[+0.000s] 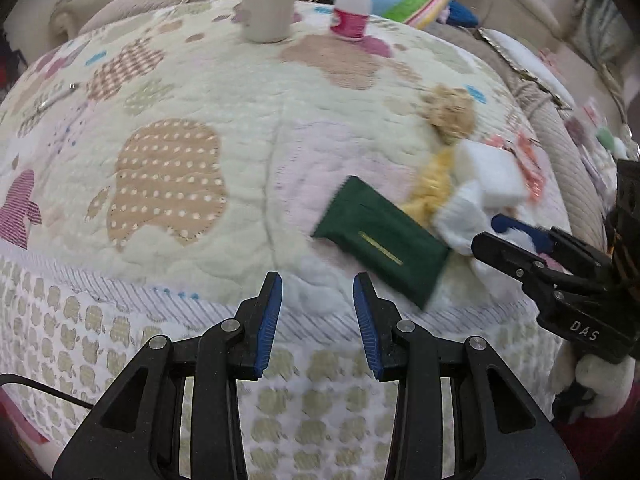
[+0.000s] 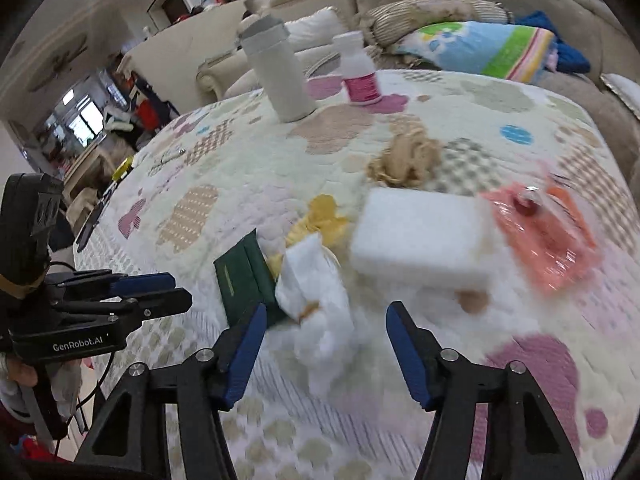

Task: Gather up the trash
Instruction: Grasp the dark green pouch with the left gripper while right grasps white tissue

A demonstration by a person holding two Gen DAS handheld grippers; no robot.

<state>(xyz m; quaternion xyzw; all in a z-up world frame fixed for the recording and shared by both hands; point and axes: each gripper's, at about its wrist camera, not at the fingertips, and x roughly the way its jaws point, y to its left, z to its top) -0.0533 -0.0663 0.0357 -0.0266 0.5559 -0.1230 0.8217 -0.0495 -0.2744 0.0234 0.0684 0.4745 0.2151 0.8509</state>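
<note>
Two grippers hang over a quilted cover (image 2: 248, 160): left gripper (image 1: 318, 312) narrowly parted, empty; right gripper (image 2: 324, 350) wider, crumpled white tissue (image 2: 316, 292) between its pads (contact unclear). Beyond lie a green packet (image 1: 380, 240), white foam block (image 2: 420, 236), then a pink-labelled bottle (image 2: 358, 70).

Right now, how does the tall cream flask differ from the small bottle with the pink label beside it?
The tall cream flask is plain, wide and much taller, with a grey lid. The small white bottle with the pink label is shorter and slimmer, with a white cap and a bright label. Both stand upright on the patterned quilt, close together but apart.
</note>
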